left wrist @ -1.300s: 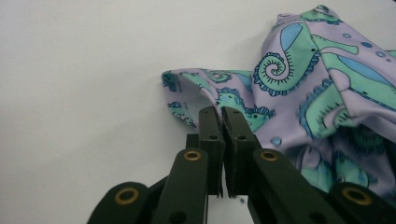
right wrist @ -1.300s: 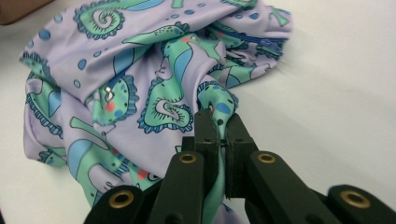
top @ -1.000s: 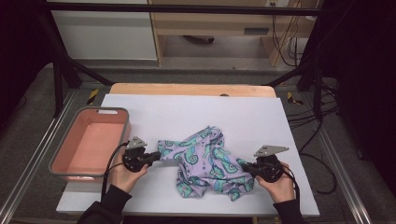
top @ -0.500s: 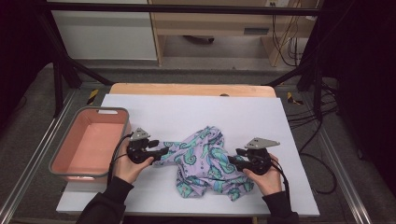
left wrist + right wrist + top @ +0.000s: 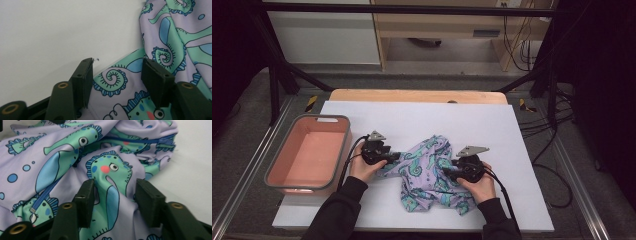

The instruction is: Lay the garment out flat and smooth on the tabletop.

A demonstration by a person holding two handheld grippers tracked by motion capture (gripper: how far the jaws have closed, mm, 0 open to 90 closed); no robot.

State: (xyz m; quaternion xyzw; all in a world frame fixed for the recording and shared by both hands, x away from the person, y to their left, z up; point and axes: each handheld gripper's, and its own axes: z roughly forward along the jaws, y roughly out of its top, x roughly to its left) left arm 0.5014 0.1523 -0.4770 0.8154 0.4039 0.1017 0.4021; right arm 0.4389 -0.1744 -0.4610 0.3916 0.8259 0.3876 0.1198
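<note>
Big white table point(image 5: 522, 150), pink bin point(image 5: 307, 157) sitting empty at left. Seahorse-print garment point(image 5: 432, 175) crumpled mid-table, nowhere near folded or binned. Left tool point(image 5: 394, 156) and right tool point(image 5: 448, 171) jaws apart, just been closing, fabric between, not yet pinched.

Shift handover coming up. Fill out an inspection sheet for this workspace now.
Surface: white board on a wooden table, bare around the work.
Job's things: crumpled seahorse-print garment, zip visible.
Clutter: pink bin at left, nothing seen inside.
Grippers: left gripper and right gripper open, jaws just closing, cloth between the fingers, not pinched.
Cables: one trails from each gripper; more on the floor at right.
Surroundings: black frame, cabinets behind.
</note>
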